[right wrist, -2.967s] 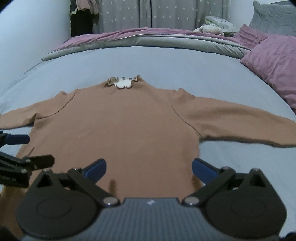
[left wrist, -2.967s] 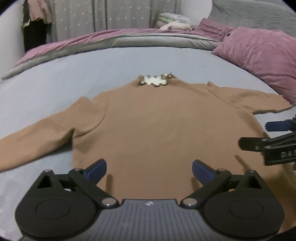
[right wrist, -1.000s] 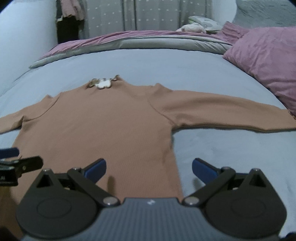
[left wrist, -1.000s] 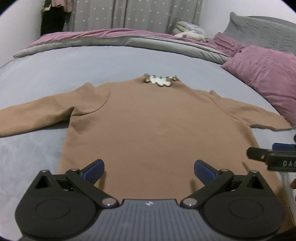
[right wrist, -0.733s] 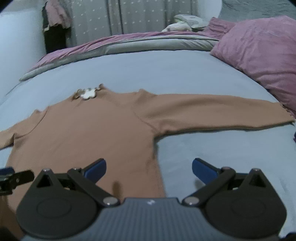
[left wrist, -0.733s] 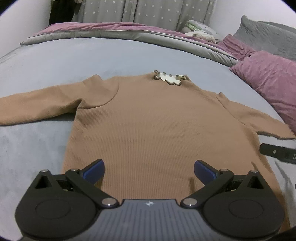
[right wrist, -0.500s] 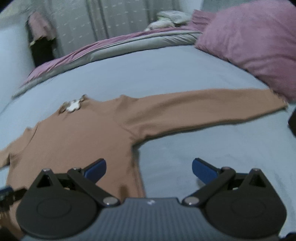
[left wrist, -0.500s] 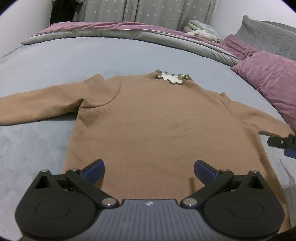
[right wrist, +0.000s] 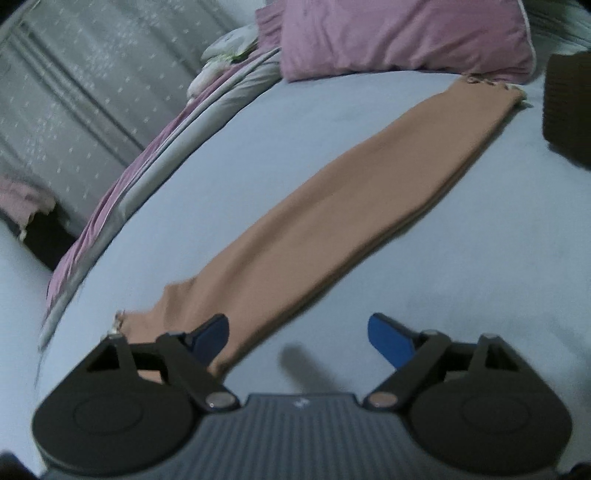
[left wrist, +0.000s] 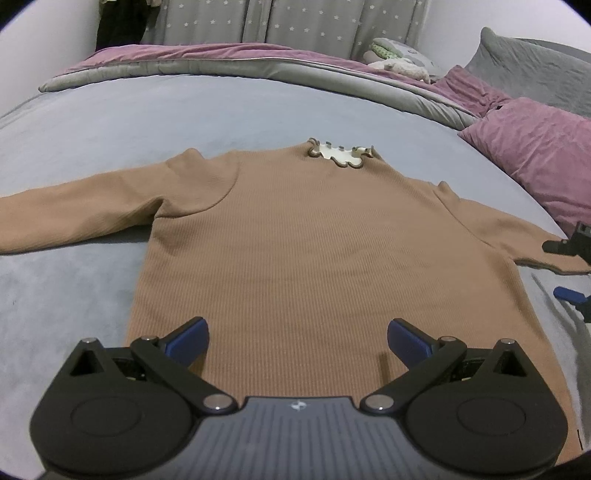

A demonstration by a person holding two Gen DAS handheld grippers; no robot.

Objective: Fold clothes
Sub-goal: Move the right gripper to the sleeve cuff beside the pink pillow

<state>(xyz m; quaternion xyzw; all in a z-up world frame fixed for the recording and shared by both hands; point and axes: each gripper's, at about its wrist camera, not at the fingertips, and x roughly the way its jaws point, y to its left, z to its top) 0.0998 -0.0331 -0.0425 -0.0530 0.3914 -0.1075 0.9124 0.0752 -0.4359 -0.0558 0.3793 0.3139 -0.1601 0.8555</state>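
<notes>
A blue-grey bedspread (left wrist: pixel 92 122) carries a tan sweater (left wrist: pixel 314 240) lying flat mid-frame, collar toward the top. In the right wrist view its sleeve (right wrist: pixel 351 192) runs diagonally from lower left to upper right. The right gripper (right wrist: pixel 297 334), nearer, is closing on nothing, the sleeve's edge by its left finger. The left gripper (left wrist: pixel 295 338) hangs released above the hem.

A tan ribbed sweater (left wrist: pixel 317 236) with a cream collar lining (left wrist: pixel 340 153) is lying on a pale blue-grey bedspread (left wrist: pixel 184 114). Mauve pillows (left wrist: pixel 535 147) are showing beside a grey curtain (left wrist: pixel 295 18) dotted with small white stars. Blue pads (right wrist: pixel 388 338) are tipping black gripper fingers.
</notes>
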